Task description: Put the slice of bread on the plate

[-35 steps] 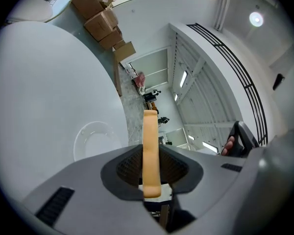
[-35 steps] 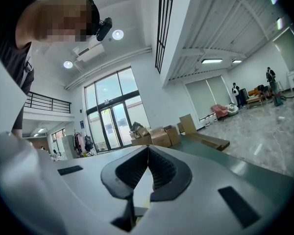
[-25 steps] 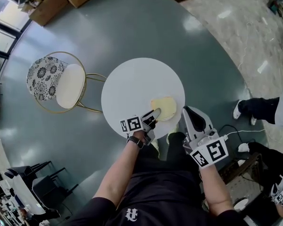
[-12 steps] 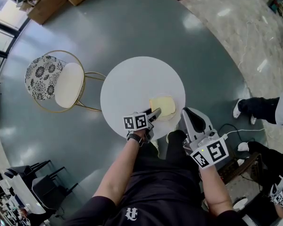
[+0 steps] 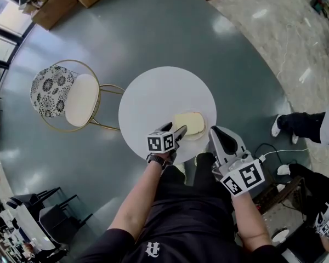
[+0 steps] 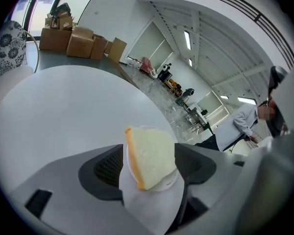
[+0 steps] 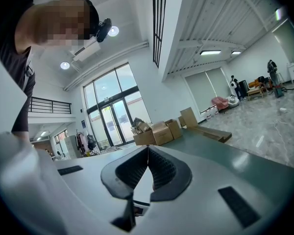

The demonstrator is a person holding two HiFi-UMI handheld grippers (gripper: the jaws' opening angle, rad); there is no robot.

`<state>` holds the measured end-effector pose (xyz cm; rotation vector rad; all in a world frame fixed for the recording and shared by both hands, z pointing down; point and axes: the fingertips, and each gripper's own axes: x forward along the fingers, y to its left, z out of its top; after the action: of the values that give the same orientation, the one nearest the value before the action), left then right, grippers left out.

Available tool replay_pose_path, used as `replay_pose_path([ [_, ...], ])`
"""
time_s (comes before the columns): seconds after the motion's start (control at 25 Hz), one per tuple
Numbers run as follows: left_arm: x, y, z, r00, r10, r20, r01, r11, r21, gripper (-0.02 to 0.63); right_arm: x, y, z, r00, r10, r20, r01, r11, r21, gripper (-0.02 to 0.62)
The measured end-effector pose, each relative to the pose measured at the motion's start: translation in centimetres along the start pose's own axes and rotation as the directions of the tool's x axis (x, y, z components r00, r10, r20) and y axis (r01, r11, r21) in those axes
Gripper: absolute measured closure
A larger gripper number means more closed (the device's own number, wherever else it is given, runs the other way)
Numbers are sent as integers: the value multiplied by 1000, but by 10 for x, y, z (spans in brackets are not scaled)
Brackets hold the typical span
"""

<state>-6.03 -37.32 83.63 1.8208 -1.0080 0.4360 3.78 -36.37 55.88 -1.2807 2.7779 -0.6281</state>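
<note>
Bread: a pale, square slice [image 5: 187,122] of soft white bread with a tan crust lies flat on the small round white plate [image 5: 198,134], at the near edge of the round white table [image 5: 153,95]. By my reading, the slice is already where the task wants it.

Tools: the left gripper [image 5: 180,131], my grey two-jaw tool with its marker cube, hangs low over the table just beside the slice's near edge. Its own view shows the jaws spread apart with nothing clamped, and the slice and plate rim framed in the gap beyond them. I cannot tell whether the pads brush the crust. The right gripper [image 5: 219,136] is off the table's rim, near my lap, with its jaws pressed together and nothing between them.

Handling, as I judge it: the slice is light, soft and easily crushed. It would sag if lifted by one corner and dent under a hard squeeze. Its surface looks dry, not slippery, so little force is needed. Should it need shifting, I would take it across two opposite crust edges, where it is firmest, close only until the pads meet resistance, and keep it level. The plate looks light too and sits near the table edge, so a sideways nudge could slide it. I would back the left gripper off along its own line, not sweep it across.
</note>
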Motion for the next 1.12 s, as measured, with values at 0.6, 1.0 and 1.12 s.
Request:
replay_pose_path([
  [0.6,-108,-86,92,963,-84,258,35,981,190,301,7,20,26,999,-28,-46,26,999,-38,589],
  [1.0,-214,-180,149,886,-246,393,94,925,369,305,0,56,77,1000,-16,-8,15,995,-97,589],
  [1.12,-246,-201,160,866,-257,430,77,916,393,381,-2,71,95,999,20,26,-17,994,-108,589],
])
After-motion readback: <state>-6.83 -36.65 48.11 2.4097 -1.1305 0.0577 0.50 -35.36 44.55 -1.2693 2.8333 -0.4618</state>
